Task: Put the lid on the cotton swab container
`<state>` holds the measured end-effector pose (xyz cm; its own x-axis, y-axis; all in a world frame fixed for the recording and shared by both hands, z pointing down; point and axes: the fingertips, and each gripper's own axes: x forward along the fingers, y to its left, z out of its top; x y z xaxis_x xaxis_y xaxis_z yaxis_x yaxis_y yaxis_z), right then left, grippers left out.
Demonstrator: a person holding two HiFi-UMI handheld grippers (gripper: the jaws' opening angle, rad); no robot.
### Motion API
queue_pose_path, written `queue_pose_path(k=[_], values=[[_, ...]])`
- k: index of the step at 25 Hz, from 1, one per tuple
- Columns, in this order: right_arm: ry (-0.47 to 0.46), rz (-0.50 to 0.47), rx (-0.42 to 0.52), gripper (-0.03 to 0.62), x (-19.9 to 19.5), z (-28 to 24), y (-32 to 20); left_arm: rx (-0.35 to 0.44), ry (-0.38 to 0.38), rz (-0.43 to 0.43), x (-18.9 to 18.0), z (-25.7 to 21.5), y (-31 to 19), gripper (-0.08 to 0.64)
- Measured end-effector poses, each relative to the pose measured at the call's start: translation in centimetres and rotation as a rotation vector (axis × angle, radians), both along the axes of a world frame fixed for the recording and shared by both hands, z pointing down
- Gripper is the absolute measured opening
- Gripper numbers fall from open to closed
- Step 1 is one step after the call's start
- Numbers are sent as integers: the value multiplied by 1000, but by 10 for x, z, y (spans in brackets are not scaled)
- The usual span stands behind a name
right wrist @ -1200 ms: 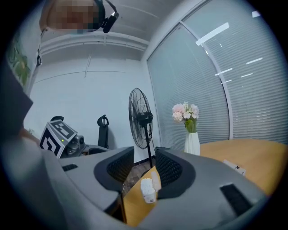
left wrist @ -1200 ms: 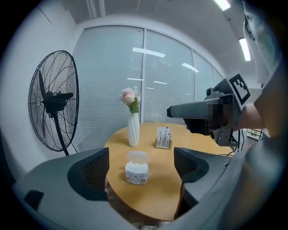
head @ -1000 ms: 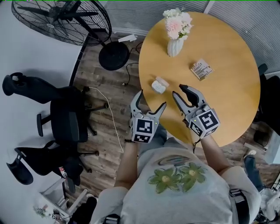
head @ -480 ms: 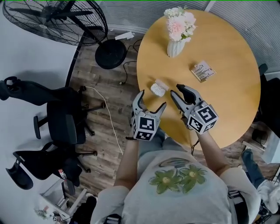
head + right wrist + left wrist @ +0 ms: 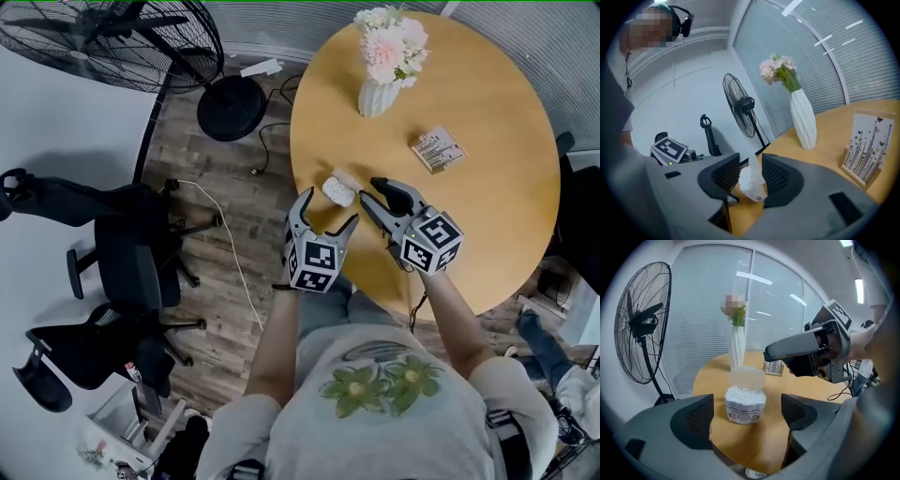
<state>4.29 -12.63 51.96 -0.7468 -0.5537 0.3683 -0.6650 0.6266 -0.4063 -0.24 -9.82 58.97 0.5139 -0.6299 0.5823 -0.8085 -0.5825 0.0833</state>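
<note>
Lid not fitted; neither gripper holds anything.

Nearest you, your left gripper [image 5: 328,210] has its jaws wide apart and empty, lined up on the cotton swab container [image 5: 745,405], which stands close to the counter's [image 5: 487,187] near edge, centre-left of the head view. Your right gripper [image 5: 367,189], jaws narrowly apart and clamped on nothing, points at the container from just beside it without touching. The translucent lid [image 5: 747,378] stands upright at the container's far rim, swabs exposed. Beyond stands the vase [image 5: 737,347]. Judgement: approach stage only; lowering and seating the lid remain.
</note>
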Motion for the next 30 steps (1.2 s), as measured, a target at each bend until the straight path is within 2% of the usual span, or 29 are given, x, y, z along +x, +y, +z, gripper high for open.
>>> queue_pose_path(k=[13,20,23,24,30], values=[[24,-41,-61,155,-4,28,-4,-47,-17,21,6,28,-7,446],[0,-53,-102,149,-5,34,-2,-64,-23,34,10,33,-7,442],[-9,-51,-117,127,-5,36,-2,-61,-29,35,10,36,-8,414],[-10,-50,-120,101,-5,37,-2,-60,-32,36,10,36,-9,398],[-13,-58,-128,87,-6,37,0,-53,-42,20,6,37,-11,333]])
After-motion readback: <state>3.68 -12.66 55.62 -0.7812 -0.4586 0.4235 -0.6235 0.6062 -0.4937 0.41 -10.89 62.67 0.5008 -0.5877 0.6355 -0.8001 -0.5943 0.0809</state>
